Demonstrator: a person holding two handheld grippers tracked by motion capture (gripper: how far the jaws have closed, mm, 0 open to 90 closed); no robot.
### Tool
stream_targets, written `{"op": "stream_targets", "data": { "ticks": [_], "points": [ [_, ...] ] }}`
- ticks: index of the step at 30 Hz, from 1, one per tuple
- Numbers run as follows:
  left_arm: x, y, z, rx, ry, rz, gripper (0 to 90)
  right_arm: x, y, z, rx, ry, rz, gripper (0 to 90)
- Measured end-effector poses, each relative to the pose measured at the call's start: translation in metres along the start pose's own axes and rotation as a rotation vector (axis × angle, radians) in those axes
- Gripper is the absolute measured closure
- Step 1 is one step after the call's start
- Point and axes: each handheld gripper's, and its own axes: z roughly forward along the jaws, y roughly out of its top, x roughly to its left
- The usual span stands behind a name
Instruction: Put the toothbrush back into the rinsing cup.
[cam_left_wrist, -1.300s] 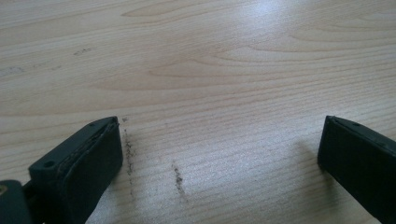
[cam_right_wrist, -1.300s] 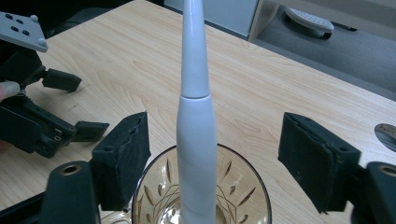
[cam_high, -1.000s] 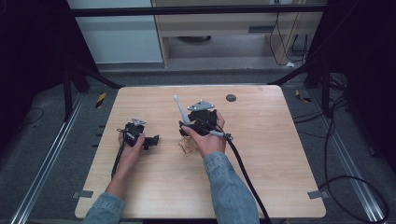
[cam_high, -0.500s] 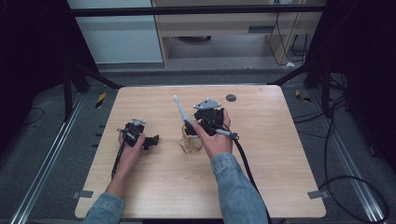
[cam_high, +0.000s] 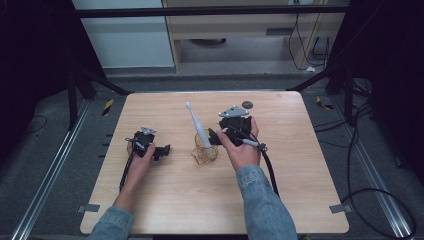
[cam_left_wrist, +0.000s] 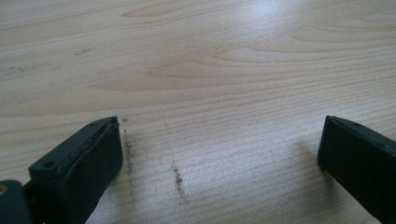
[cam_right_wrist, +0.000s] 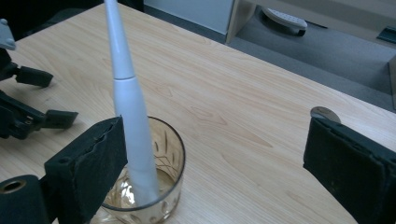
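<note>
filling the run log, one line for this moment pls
left gripper: open, on table | right gripper: open beside glass | toothbrush: standing tilted in glass

blue denim sleeves; black tools trailing black cables.

No legible text, label, brand, number or sign is found in any view. The wooden table is marked only by grain and a few dark scuff streaks, which form no characters. The white toothbrush and the glass cup are unprinted as seen. The yellow-and-black striped tape on the floor carries a pattern only, with no lettering that can be read.
</note>
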Motion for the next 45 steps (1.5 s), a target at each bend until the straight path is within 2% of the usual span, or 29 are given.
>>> {"op": "stream_targets", "data": {
  "ticks": [7, 12, 18, 21, 27, 32, 35, 42, 45],
  "points": [
    [0.000, 0.000, 0.000, 0.002, 0.000, 0.003, 0.0, -0.012, -0.005, -0.003, 0.017, -0.031, 0.000, 7.2],
    [0.000, 0.000, 0.000, 0.002, 0.000, 0.002, 0.0, -0.027, -0.019, 0.000, 0.058, -0.064, 0.001, 8.5],
    [0.000, 0.000, 0.000, 0.002, 0.000, 0.002, 0.0, -0.038, -0.031, 0.000, 0.091, -0.084, 0.002, 9.8],
    [0.000, 0.000, 0.000, 0.003, 0.001, 0.002, 0.0, -0.043, -0.037, -0.001, 0.110, -0.107, -0.018, 10.4],
    [0.000, 0.000, 0.000, 0.002, 0.001, 0.002, 0.0, -0.056, -0.052, -0.004, 0.124, -0.124, 0.013, 10.6],
    [0.000, 0.000, 0.000, 0.002, 0.001, 0.001, 0.0, -0.071, -0.065, -0.006, 0.126, -0.129, 0.061, 12.4],
    [0.000, 0.000, 0.000, 0.001, 0.000, 0.000, 0.0, -0.076, -0.070, -0.005, 0.132, -0.133, 0.068, 12.3],
    [-0.001, 0.000, 0.000, 0.003, 0.005, -0.001, 0.0, -0.094, -0.088, 0.002, 0.144, -0.144, 0.134, 15.4],
    [-0.001, 0.000, 0.000, 0.003, 0.006, -0.001, 0.0, -0.098, -0.093, 0.004, 0.156, -0.152, 0.131, 16.6]
  ]
}}
